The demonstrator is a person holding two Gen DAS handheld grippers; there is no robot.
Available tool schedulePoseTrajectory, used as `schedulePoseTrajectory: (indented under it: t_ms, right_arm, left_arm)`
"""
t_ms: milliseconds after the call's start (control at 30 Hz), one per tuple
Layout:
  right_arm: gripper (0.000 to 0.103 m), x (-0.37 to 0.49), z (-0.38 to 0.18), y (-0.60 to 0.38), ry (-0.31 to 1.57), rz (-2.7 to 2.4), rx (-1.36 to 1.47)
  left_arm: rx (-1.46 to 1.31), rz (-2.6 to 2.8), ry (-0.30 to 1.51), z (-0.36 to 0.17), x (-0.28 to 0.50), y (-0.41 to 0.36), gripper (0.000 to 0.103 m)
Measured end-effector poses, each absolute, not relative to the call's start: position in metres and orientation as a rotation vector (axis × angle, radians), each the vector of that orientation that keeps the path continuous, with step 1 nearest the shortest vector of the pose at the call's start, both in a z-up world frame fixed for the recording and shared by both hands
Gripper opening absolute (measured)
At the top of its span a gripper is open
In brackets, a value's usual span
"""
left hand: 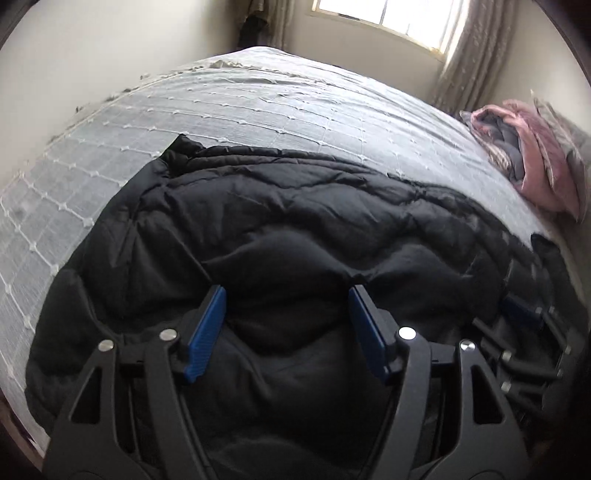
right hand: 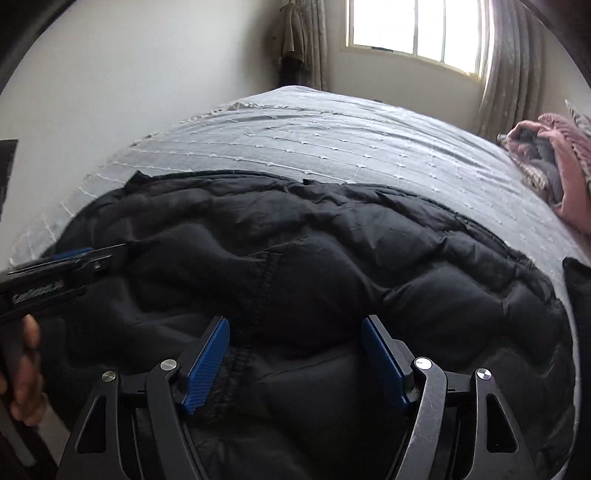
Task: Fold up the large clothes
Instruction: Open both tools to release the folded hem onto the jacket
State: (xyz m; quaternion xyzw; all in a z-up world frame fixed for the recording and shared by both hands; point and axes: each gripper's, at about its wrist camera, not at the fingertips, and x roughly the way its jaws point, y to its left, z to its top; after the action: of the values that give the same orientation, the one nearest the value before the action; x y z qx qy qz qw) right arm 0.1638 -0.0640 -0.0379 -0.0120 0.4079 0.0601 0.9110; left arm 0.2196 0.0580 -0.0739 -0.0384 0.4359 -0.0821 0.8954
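A large black quilted puffer jacket (left hand: 280,229) lies spread across the near part of a bed and fills most of both views (right hand: 314,258). My left gripper (left hand: 288,314) hovers over its near edge, open, blue pads (left hand: 207,332) wide apart with only the jacket's surface seen below the gap. My right gripper (right hand: 295,343) is open too, above a stitched seam of the jacket, nothing pinched. The right gripper shows at the right edge of the left wrist view (left hand: 532,325); the left gripper, held by a hand (right hand: 22,369), shows at the left of the right wrist view.
The bed is covered by a grey-white grid-stitched bedspread (left hand: 229,107). A pile of pink and grey clothes (left hand: 535,158) lies at the far right of the bed. A wall runs along the left; a window with curtains (right hand: 417,29) stands behind the bed.
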Motion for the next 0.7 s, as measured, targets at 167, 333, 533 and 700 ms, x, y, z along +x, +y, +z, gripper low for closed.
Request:
schedulePoseTrajectory:
  t_ms: [167,333,533,700]
  right_arm:
    - [0.075,0.18,-0.037,-0.105,0.876,0.064,0.031]
    - [0.075,0.192,-0.046,-0.163,0.929,-0.025,0.072]
    - [0.076,0.191,-0.057,-0.259,0.976,-0.184,0.207]
    - [0.079,0.19,-0.066,-0.299,1.003,-0.226,0.295]
  left_arm:
    - [-0.093,-0.149,0.934,-0.083,0.229,0.066,0.069]
    - [-0.125,-0.152,0.953,-0.089,0.233,0.073,0.07]
    - [-0.077,-0.142,0.958,-0.093,0.229,0.069,0.07]
    - [-0.081,-0.134,0.981,-0.094,0.232,0.071,0.071]
